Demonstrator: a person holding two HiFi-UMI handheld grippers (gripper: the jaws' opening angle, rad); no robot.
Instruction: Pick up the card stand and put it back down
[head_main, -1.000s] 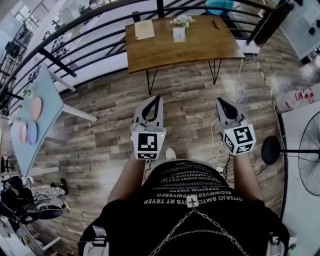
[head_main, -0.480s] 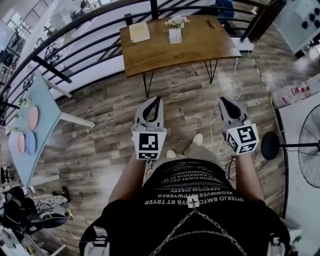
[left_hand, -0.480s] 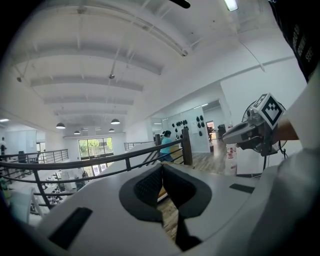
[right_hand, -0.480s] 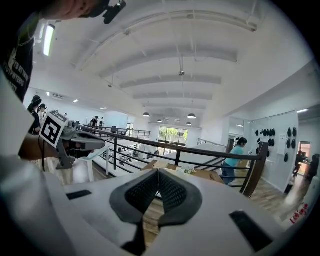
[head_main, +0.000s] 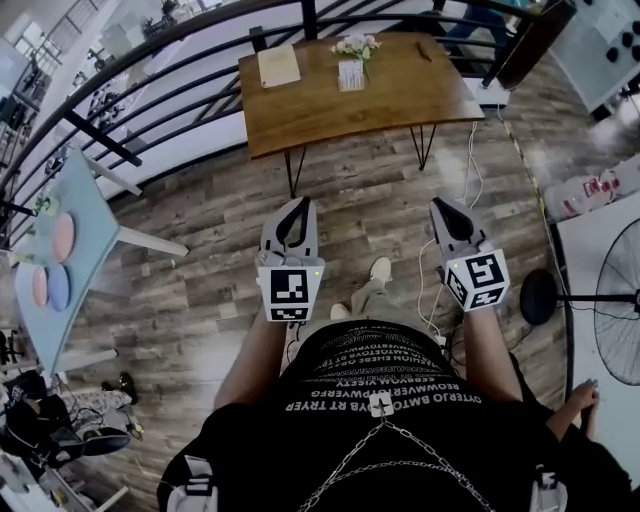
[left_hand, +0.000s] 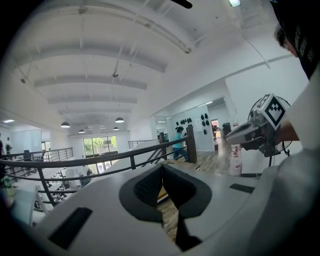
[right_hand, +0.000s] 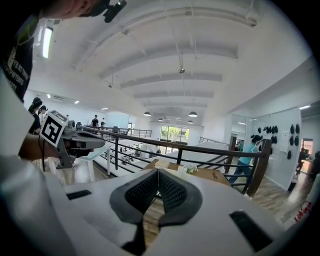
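Note:
The card stand (head_main: 351, 72), a small white upright card, sits on the wooden table (head_main: 400, 95) far ahead, beside a little bunch of flowers (head_main: 358, 44). Both grippers hang in the air over the plank floor, well short of the table. My left gripper (head_main: 299, 202) is shut with nothing in it, and its pads meet at the tip (left_hand: 162, 166). My right gripper (head_main: 437, 204) is likewise shut and empty (right_hand: 158, 171). In the right gripper view the card stand (right_hand: 182, 170) shows as a small pale shape next to the flowers (right_hand: 193, 170).
A tan notebook (head_main: 278, 64) lies on the table's left part. A black railing (head_main: 150, 100) runs behind and to the left. A light blue table (head_main: 70, 250) stands at left, a floor fan (head_main: 610, 300) at right, and cables (head_main: 432, 290) on the floor. Another person's hand (head_main: 580, 397) shows at bottom right.
The person has stepped forward, with a shoe now out in front. Both grippers have shifted slightly towards the table. Their jaws stay shut.

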